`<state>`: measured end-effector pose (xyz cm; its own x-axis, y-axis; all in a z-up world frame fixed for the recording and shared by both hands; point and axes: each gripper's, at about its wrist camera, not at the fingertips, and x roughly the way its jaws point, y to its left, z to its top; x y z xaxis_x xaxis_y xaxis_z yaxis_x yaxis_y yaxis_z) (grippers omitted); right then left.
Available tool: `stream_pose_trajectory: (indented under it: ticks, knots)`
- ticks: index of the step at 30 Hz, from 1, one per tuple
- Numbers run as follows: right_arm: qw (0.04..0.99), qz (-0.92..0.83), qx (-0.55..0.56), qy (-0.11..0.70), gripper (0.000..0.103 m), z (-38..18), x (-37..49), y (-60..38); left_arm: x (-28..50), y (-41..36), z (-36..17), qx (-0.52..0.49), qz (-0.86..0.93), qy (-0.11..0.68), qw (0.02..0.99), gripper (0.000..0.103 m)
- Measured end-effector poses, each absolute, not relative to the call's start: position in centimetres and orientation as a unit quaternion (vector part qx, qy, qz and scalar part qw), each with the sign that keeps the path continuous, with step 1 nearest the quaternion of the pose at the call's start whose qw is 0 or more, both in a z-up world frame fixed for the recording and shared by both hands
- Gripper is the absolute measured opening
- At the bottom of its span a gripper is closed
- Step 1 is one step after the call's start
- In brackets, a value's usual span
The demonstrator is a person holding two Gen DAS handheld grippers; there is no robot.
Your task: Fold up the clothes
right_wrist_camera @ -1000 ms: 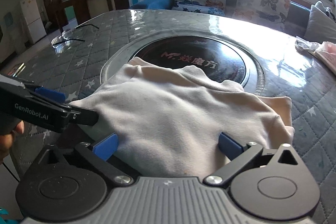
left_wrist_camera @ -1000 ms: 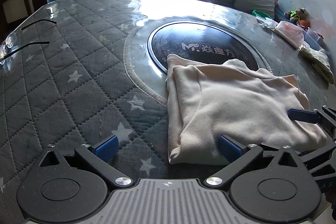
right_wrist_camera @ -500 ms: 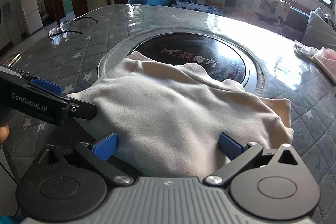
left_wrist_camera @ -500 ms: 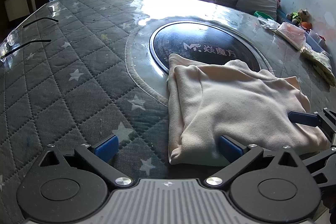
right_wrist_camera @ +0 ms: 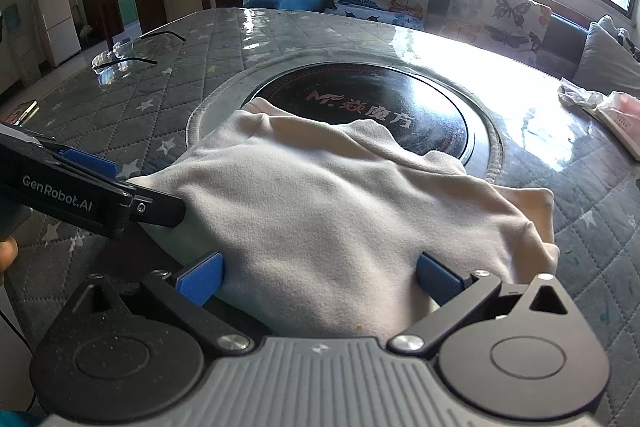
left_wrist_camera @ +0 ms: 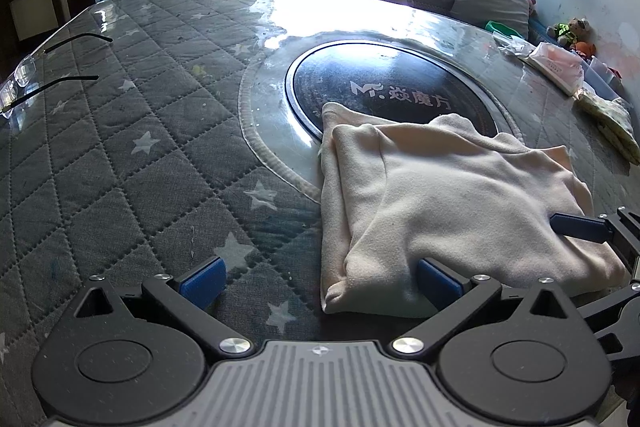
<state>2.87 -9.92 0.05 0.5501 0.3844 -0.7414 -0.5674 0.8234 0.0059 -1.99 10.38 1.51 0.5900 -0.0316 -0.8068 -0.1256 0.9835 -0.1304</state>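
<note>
Two grippers: both are sitting with jaws spread wide, gripping nothing.
Left gripper: its right pad is touching the near left corner of the cloth, its left pad over the quilted table cover.
Right gripper: it is straddling the near edge of the cloth.
Cloth: it is lying folded, its far edge overlapping the dark round plate at 12 o'clock.
Glasses: they are resting well apart, at 10 o'clock.

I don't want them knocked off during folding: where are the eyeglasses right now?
The eyeglasses lie at the table's far-left edge in both wrist views, on the quilted star-pattern cover, well left of the folded cream garment and the open left claw.
</note>
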Motion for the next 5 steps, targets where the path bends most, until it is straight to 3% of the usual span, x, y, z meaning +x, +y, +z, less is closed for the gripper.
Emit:
stream_pose_trajectory:
  ticks: [5]
  knots:
    - [0.873,0.273,-0.118,0.387,0.103,0.05,2.87,-9.93,-2.00,10.37,1.53,-0.087,0.026,0.453,0.887,0.103]
